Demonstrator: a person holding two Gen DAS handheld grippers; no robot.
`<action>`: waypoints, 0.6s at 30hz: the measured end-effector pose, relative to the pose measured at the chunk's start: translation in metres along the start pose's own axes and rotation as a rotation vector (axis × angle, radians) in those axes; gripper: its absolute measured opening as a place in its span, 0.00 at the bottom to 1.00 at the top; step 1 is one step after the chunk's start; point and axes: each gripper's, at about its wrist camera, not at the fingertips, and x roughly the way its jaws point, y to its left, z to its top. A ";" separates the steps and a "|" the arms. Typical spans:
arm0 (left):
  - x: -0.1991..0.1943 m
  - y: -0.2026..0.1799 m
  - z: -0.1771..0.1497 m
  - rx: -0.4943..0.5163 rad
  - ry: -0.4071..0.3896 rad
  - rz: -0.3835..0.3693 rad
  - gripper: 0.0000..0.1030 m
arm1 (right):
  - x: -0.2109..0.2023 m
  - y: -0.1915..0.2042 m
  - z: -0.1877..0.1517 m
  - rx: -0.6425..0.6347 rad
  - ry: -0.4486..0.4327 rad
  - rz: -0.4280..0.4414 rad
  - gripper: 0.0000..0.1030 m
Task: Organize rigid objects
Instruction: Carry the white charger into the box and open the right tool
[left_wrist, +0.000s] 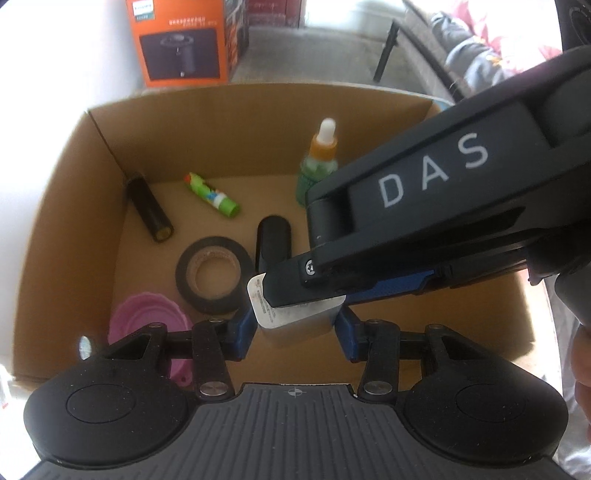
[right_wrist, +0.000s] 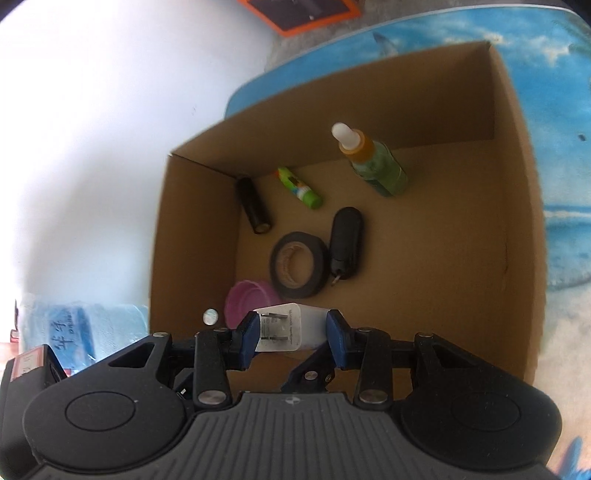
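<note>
Both claws carried one white charger (right_wrist: 291, 326) over the cardboard box (right_wrist: 517, 206).
The left claw (left_wrist: 295, 326) and the right claw (right_wrist: 291, 332) were each closed on it, low in the frame; next it probably needed lowering and releasing onto free box floor.

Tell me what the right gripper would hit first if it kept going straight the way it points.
The right gripper, jaws clamped on the white charger, points down into the cardboard box. Straight ahead lies the roll of black tape; the charger would probably reach it first, though depth is hard to judge.
</note>
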 end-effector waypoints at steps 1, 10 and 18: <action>0.005 0.002 0.004 -0.009 0.011 0.000 0.44 | 0.003 -0.002 0.003 -0.004 0.011 -0.002 0.41; 0.031 0.013 0.002 -0.095 0.099 -0.075 0.45 | 0.030 -0.019 0.006 0.022 0.083 -0.049 0.42; 0.019 0.005 -0.005 -0.073 0.055 -0.095 0.51 | 0.026 -0.023 0.001 0.012 0.064 -0.079 0.43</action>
